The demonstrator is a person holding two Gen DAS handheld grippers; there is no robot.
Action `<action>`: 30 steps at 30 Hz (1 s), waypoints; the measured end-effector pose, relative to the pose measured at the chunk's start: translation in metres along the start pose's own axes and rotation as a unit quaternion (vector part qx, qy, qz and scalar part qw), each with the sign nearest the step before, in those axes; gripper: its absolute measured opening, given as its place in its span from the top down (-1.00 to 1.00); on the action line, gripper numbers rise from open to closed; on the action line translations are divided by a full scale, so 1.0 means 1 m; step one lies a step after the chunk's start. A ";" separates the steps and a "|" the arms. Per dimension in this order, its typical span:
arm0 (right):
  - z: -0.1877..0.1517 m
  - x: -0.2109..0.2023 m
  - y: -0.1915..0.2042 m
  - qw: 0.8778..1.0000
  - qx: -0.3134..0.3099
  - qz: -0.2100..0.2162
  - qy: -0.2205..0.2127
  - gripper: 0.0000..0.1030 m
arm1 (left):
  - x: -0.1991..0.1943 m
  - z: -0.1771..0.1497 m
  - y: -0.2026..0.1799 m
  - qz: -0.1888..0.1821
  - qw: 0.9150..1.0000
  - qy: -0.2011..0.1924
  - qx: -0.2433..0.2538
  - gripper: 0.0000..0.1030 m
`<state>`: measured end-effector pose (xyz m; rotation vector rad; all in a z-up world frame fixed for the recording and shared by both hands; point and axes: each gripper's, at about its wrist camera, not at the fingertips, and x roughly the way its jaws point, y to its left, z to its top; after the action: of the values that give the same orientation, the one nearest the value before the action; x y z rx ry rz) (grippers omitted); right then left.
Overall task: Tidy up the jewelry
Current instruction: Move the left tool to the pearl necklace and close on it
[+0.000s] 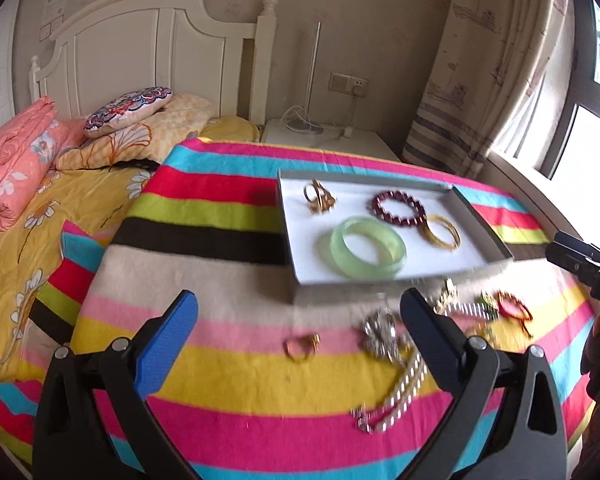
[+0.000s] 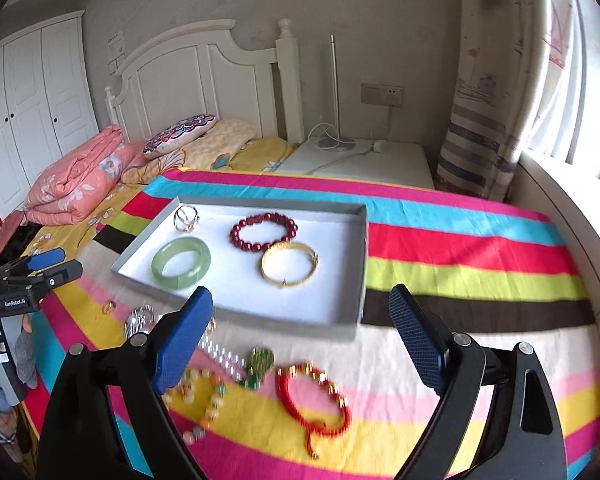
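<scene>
While my left tool (image 1: 300, 344) and my right tool (image 2: 300, 340) both hang released and empty over the striped blanket (image 2: 480, 264), the shallow grey cardboard tray (image 2: 240, 312) lies just beyond them. Inside that tray rest a pale green jade bangle (image 2: 181, 263), a dark red beaded bracelet (image 2: 263, 231), a gold bangle (image 2: 288, 264) and gold rings (image 2: 186, 218). Nearer me than the tray lie a red cord bracelet (image 2: 312, 396) and a silver chain (image 1: 396, 396).

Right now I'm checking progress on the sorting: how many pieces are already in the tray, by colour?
Green: 1, the jade bangle
Dark red: 1, the bead bracelet
Gold: 2, the gold bangle and the cluster of rings
Total: 4 in the tray; more pieces still lie on the striped blanket.
</scene>
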<state>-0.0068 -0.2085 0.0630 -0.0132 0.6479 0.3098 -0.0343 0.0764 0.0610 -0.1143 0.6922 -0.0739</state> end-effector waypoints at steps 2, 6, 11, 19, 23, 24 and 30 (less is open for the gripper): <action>-0.014 -0.006 -0.002 1.000 0.009 0.005 0.006 -0.67 | -0.006 -0.014 -0.001 -0.007 1.000 0.007 -0.001 -0.95; -0.032 -0.012 -0.002 1.000 0.005 0.004 0.021 -0.67 | -0.015 -0.036 -0.003 -0.028 0.999 0.020 0.001 -0.95; -0.050 -0.016 0.006 0.999 -0.005 0.011 0.032 -0.67 | -0.018 -0.057 -0.018 -0.053 0.997 0.026 0.055 -0.95; -0.069 -0.001 0.021 0.999 -0.013 0.007 0.049 -0.67 | -0.011 -0.060 -0.009 -0.114 0.992 0.042 0.034 -0.95; -0.069 -0.002 0.020 0.999 -0.011 0.010 0.046 -0.67 | -0.010 -0.060 -0.023 -0.121 0.989 0.049 0.067 -0.94; -0.069 -0.002 0.020 0.999 -0.011 0.011 0.046 -0.67 | -0.010 -0.061 -0.027 -0.122 0.988 0.051 0.078 -0.90; -0.069 -0.001 0.019 0.999 -0.011 0.019 0.050 -0.67 | 0.001 -0.062 -0.061 -0.117 0.975 0.070 0.175 -0.54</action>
<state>-0.0535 -0.1976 0.0100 -0.0373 0.7452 0.3541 -0.0751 0.0107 0.0211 0.1500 0.7952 -0.4307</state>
